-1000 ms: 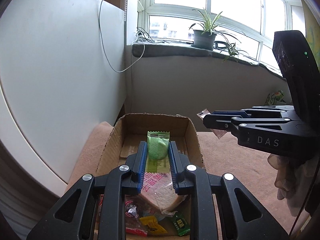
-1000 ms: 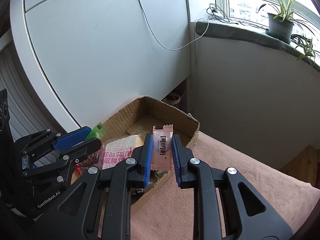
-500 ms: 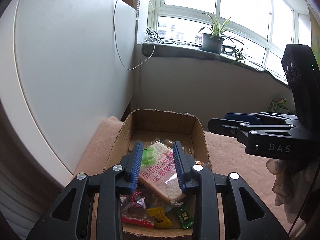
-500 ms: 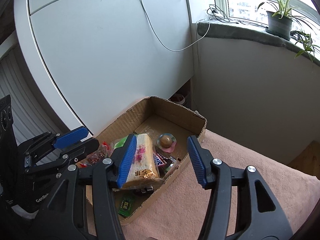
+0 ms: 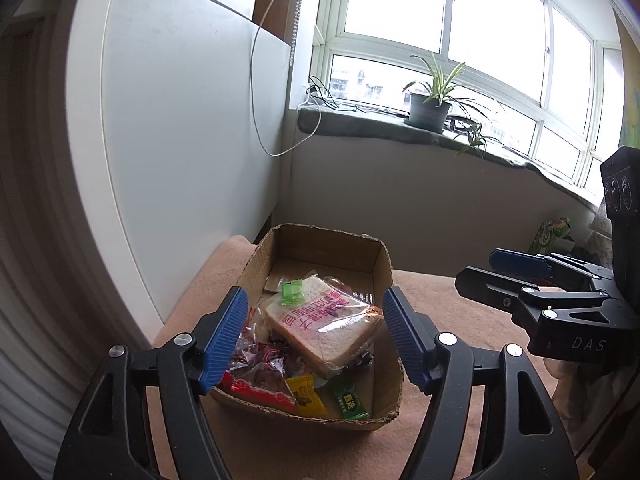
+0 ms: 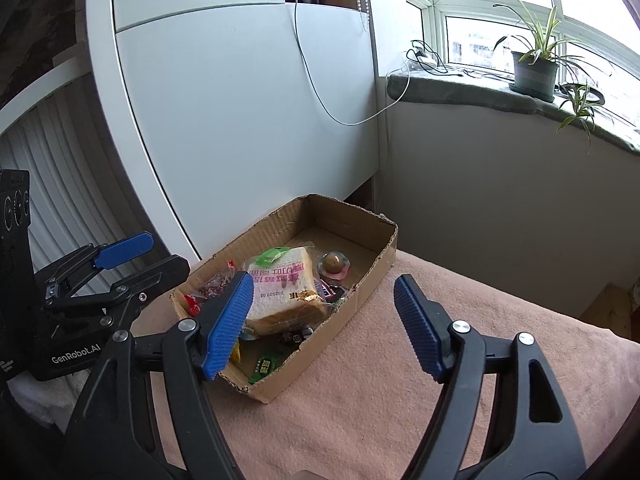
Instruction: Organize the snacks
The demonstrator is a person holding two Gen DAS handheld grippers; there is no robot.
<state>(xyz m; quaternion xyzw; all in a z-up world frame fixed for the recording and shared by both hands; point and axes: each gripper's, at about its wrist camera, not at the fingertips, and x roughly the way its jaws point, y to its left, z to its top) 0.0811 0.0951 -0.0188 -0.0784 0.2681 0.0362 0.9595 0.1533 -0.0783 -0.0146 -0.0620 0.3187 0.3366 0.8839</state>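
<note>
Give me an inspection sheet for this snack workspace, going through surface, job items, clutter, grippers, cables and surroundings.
Surface: pink cloth under the box, bare beside it.
Job's things: cardboard box open; bread pack lies on top, green candy resting on it; red, yellow and green packets at the near end; round sweet further back.
Clutter: nothing seen on the cloth.
Grippers: left gripper and right gripper open and empty, fingers just spread.
Cables: white cable hangs down the white panel from the sill.
Surroundings: potted plant on the windowsill.
</note>
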